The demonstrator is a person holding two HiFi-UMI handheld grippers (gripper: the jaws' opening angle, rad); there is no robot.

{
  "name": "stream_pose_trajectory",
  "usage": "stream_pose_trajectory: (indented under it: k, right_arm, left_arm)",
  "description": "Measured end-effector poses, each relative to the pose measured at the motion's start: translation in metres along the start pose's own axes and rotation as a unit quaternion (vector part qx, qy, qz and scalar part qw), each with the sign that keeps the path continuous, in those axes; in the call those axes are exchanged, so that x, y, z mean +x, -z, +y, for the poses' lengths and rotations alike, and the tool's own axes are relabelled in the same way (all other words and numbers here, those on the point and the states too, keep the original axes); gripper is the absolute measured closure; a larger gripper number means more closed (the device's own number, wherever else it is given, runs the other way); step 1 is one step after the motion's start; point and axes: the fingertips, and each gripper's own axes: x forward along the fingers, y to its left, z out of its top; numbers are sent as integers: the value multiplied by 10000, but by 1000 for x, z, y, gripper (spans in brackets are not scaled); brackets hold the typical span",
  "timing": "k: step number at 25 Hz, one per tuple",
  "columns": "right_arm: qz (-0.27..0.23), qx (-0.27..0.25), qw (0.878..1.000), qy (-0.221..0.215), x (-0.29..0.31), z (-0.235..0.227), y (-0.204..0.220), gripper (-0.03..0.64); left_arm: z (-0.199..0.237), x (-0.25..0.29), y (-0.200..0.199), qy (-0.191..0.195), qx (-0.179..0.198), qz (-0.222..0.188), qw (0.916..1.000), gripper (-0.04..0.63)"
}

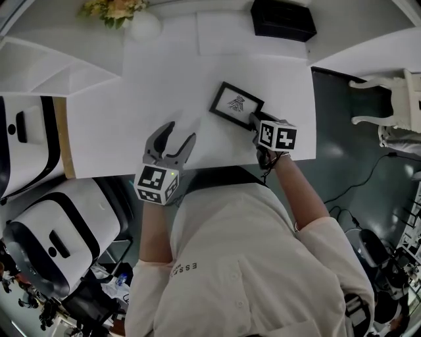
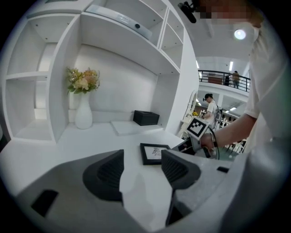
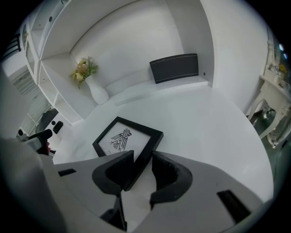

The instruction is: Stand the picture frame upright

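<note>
**Picture frame flat on the desk, right fingers on its corner**

We see the picture frame (image 1: 237,104) lying flat on the white desk (image 1: 164,79), face up and not yet upright. It sits toward the right side of the desk, turned at an angle to the desk's edges. It has a black border around a white sheet with a small dark bird-like figure.

Our right gripper (image 3: 143,157) reaches in low from the near right. In the right gripper view the frame's near corner sits between the two fingers. The left finger (image 3: 119,168) covers the border on one side of that corner, and the right finger meets the border along the other side. We read the fingers as closed on that corner, with the frame's far edge against the desk.

Our left gripper (image 1: 181,131) hovers over the near part of the desk, left of the frame and apart from it. Its fingers stand wide apart with only bare desk between them.

Farther back, a white vase (image 1: 143,25) of pale flowers (image 1: 115,8) stands at the rear left of the desk. A black box (image 1: 283,18) sits at the rear right. White shelves (image 2: 41,73) rise behind and beside the desk.
</note>
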Motion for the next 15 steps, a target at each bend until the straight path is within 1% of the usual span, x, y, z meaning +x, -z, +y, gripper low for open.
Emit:
stream_pose_trajectory:
  k: [7, 12, 15]
  right_arm:
    - [186, -320, 9992, -141, -1, 27, 18, 482]
    - [330, -685, 9968, -250, -1, 56, 36, 483]
    - [379, -841, 9953, -298, -1, 74, 45, 483]
  left_arm:
    - [8, -22, 16, -58, -205, -9, 9998, 353]
    - [9, -41, 34, -29, -326, 109, 9994, 353]
    - [11, -55, 44, -43, -309, 199, 9993, 353]
